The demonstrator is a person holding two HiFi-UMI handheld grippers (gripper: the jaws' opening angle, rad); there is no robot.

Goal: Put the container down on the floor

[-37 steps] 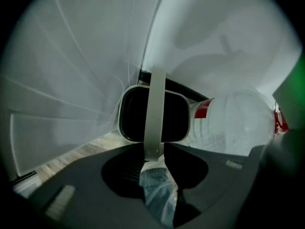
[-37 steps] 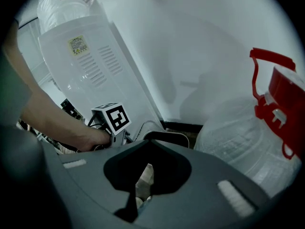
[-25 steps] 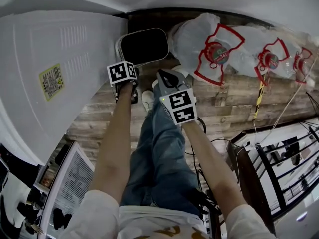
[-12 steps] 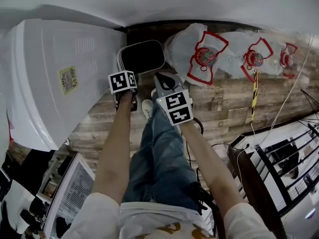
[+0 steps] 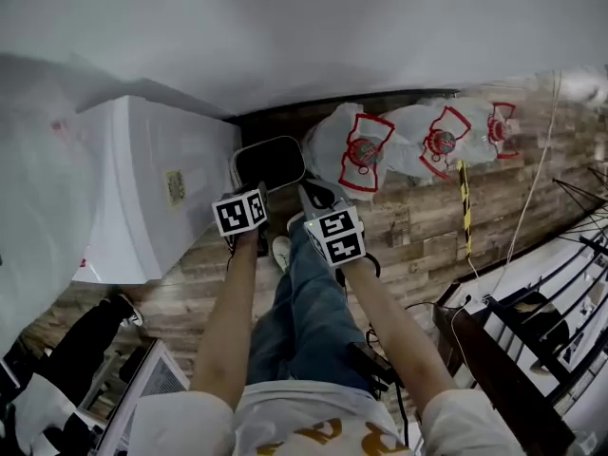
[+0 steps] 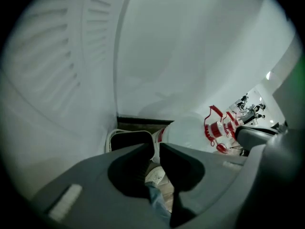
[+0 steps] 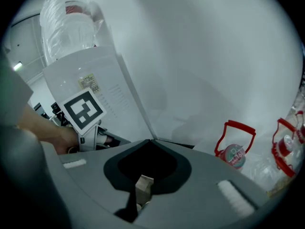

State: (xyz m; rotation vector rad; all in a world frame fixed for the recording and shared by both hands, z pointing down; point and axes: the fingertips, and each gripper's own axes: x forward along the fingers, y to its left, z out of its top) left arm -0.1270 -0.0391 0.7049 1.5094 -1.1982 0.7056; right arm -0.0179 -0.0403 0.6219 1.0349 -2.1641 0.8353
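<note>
The container, a white bin with a dark inside, stands on the wooden floor against the wall, between a white appliance and bagged water bottles. In the left gripper view the container sits just beyond the jaw tips and apart from them. My left gripper hovers just short of it; its jaws are closed to a thin slit with nothing between them. My right gripper is beside the container's right corner, and its jaws meet at the tip, empty.
A tall white appliance stands to the container's left. Large water bottles in plastic with red handles lie along the wall to the right. A black metal rack and cables occupy the lower right. The person's white shoe is under the grippers.
The head view has pulled back and tilted up, so the wall fills more of it. Both grippers sit lower in the picture. The container has stayed on the floor.
</note>
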